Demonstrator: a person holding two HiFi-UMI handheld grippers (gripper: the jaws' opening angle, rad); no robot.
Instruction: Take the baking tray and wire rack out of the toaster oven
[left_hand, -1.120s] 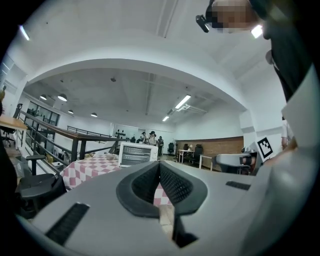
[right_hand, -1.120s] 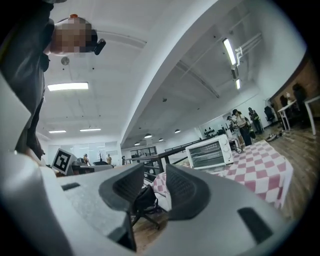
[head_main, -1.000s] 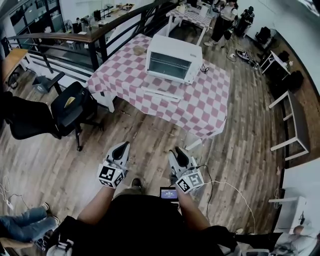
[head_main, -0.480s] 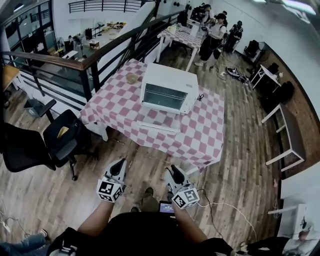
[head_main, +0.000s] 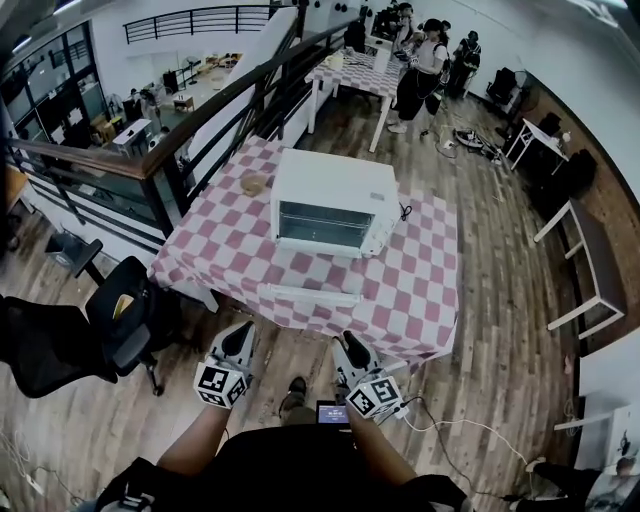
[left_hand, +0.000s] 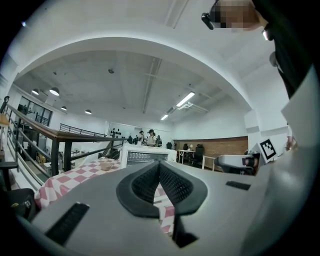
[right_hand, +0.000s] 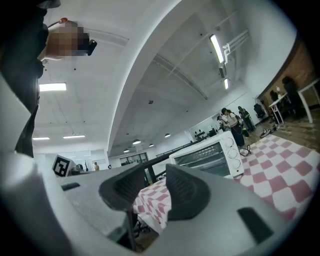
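Both grippers are held low and empty in front of the body. The left gripper (head_main: 240, 337) has its jaw tips pressed together, while the right gripper (head_main: 352, 348) keeps a narrow gap through which only tablecloth is seen. The toaster oven (head_main: 333, 205) is set well ahead of both, on the checkered table (head_main: 420, 290), with its glass door apparently closed. The baking tray and wire rack cannot be made out behind that door. The approach is judged to be the step in hand; next, the table must be reached and the door pulled down. A pale flat strip (head_main: 311, 294) lies between the grippers and the oven, by the table's near edge. Bare floor is left ahead, and an office chair (head_main: 125, 320) stands off to the left gripper's left.
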